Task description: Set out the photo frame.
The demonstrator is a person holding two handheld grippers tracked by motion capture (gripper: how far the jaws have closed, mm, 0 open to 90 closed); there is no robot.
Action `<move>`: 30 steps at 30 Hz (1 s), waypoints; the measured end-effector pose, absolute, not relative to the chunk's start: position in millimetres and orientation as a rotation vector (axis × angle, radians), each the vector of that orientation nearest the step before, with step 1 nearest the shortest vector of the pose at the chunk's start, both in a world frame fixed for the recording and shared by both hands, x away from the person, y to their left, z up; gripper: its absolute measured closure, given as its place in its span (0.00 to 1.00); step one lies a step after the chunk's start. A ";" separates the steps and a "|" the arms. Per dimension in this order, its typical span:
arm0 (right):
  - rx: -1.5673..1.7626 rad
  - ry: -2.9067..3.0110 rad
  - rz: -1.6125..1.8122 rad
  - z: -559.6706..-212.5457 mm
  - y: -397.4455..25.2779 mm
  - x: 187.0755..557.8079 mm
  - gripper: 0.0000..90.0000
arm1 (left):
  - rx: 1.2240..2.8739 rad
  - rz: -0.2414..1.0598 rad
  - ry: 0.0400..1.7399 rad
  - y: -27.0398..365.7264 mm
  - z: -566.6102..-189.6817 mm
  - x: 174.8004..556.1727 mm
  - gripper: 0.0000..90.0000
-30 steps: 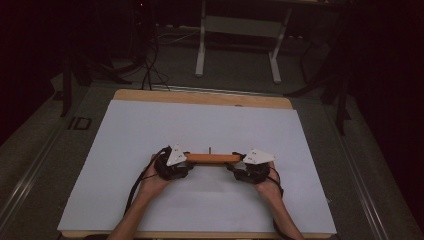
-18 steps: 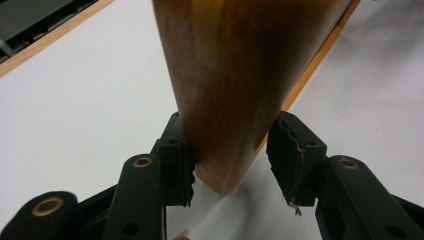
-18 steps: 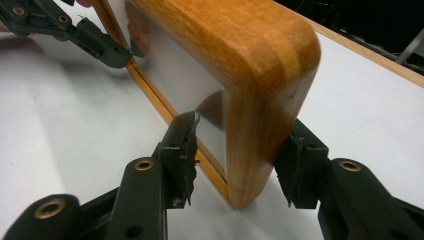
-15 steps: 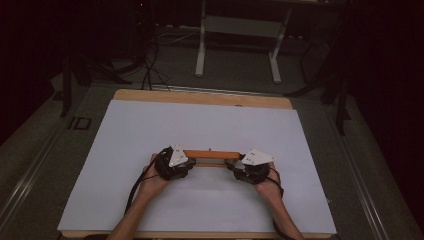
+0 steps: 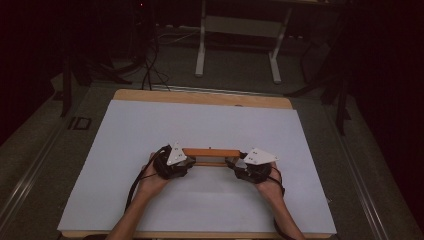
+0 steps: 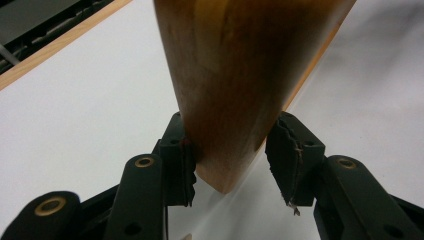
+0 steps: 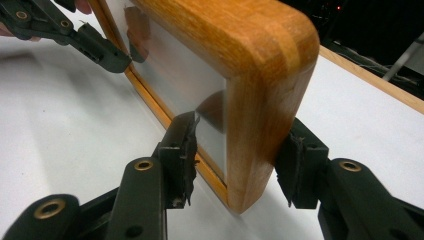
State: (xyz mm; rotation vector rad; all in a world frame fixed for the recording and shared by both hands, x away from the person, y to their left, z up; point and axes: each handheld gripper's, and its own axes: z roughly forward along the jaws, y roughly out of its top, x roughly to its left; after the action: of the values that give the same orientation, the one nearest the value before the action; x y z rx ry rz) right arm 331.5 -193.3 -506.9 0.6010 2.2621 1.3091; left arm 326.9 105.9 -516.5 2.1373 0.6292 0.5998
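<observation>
Wooden frame point(image 5: 211, 153), orange-brown with rounded corners and a pale glassy panel inside, stands on its edge near the middle of a white table point(image 5: 150, 125), closer to the person's side. It is held between two hand-held grippers, one at each end.

At the left of the high view, the person's left hand point(image 5: 150, 180) comes up from the bottom edge and holds the left gripper point(image 5: 181, 161), which carries a grey three-cornered plate and trails a black cable. In the left gripper view, this gripper point(image 6: 230, 150) has its two black jaws on either side of the frame's point(image 6: 240, 75) lower corner. One jaw presses against the wood; the other stands just beside it, and whether it touches cannot be told.

Between the grippers, the frame's top rail runs level across the table in the high view.

At the right, the person's right hand point(image 5: 270, 186) holds the right gripper point(image 5: 240, 164), also topped with a grey plate. In the right gripper view, this gripper point(image 7: 237, 145) is closed on the frame's point(image 7: 260, 65) near end, one jaw against the glassy panel point(image 7: 190, 80) and the other against the wooden back. Farther off in that view, the left gripper's jaw reaches the frame's far end.
</observation>
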 end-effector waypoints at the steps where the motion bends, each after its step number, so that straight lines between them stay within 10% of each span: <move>1: 0.601 2.260 1.317 -505.6 -193.5 331.2 0.60 | 2.137 0.596 0.630 106.2 -515.9 326.8 0.62; 30: 0.641 2.280 1.393 -494.2 -196.0 330.0 0.62 | 2.126 0.447 0.669 114.7 -502.7 327.3 0.63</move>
State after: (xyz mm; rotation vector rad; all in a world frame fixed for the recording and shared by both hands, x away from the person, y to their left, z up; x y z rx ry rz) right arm 330.0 -196.0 -494.2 0.6410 2.2797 1.3928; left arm 327.3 114.7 -502.7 2.1255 0.6687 0.4470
